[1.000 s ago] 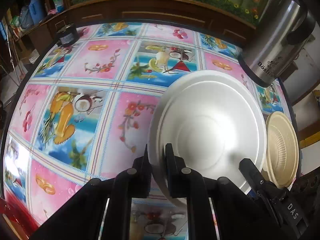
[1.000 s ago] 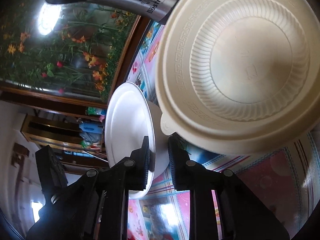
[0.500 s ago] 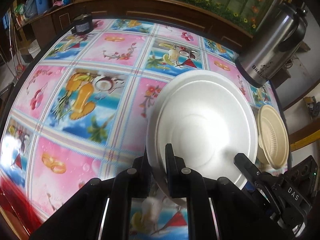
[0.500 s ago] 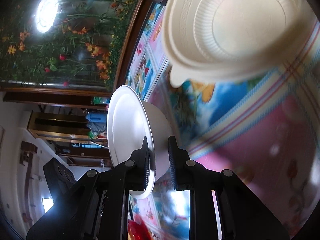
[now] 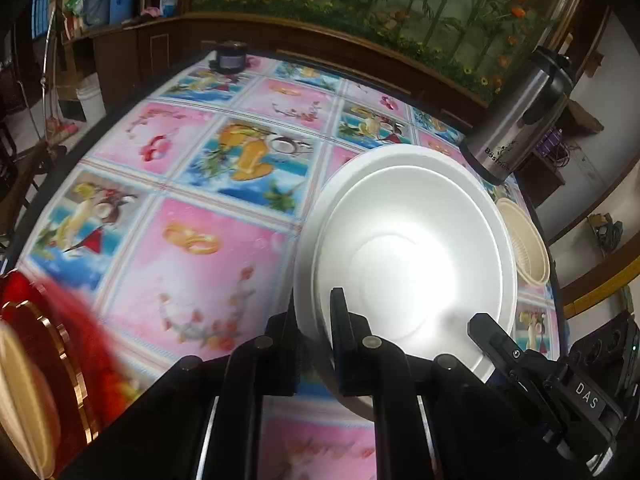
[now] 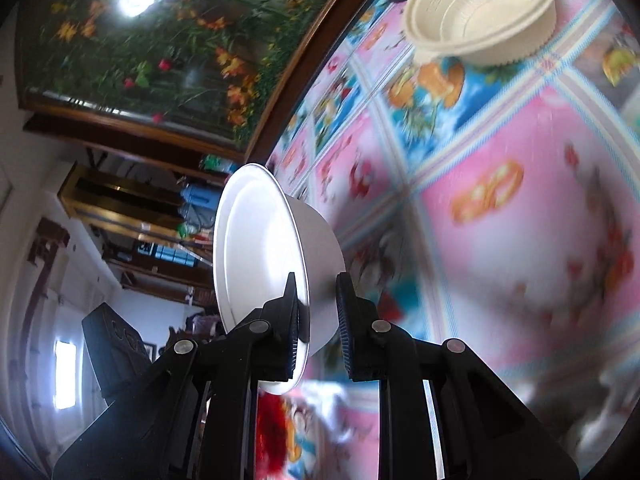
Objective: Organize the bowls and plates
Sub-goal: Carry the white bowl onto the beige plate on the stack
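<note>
Both grippers pinch the white bowl's [image 5: 404,256] rim, left gripper [image 5: 314,344] at the near edge, right gripper [image 6: 316,312] at the side, carrying it above the wide bare tablecloth [image 5: 192,248]. The cream bowl [image 6: 486,12], close a second ago, now sits well behind by the steel flask [image 5: 516,120].

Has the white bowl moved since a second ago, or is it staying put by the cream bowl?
Yes. The white bowl, gripped by both grippers, has drawn away from the cream bowl resting on the tablecloth, which looks smaller and farther off in the right wrist view.
</note>
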A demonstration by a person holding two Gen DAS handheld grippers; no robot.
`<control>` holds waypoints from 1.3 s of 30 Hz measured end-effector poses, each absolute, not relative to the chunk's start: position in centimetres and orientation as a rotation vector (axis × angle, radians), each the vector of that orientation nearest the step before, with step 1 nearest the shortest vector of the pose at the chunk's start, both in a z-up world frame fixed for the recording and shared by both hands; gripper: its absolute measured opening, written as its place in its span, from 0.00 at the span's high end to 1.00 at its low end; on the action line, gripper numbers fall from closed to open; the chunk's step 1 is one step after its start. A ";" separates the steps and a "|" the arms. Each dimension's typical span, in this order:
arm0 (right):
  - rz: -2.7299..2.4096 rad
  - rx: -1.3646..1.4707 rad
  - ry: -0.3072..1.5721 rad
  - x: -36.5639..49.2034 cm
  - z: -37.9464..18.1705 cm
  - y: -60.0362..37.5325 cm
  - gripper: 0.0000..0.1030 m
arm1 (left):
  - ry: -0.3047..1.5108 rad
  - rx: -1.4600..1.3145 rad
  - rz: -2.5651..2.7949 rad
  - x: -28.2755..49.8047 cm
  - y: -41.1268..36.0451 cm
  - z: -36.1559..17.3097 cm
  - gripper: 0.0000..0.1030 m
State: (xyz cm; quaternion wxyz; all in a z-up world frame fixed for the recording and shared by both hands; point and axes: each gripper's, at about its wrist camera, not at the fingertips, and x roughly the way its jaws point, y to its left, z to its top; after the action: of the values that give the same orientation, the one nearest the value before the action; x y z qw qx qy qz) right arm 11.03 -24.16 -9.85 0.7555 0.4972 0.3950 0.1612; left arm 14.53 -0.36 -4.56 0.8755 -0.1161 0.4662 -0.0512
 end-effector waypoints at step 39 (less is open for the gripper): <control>0.766 0.783 1.110 5.3 -5.4 3.9 0.84 | 0.924 -0.398 0.146 -3.0 23.5 -2.9 0.82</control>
State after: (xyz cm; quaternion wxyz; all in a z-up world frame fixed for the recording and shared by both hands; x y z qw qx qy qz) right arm 5.30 3.92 -5.38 0.7110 0.3531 0.5005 0.3454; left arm -3.01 23.45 -2.86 0.8736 -0.1907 0.4423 0.0700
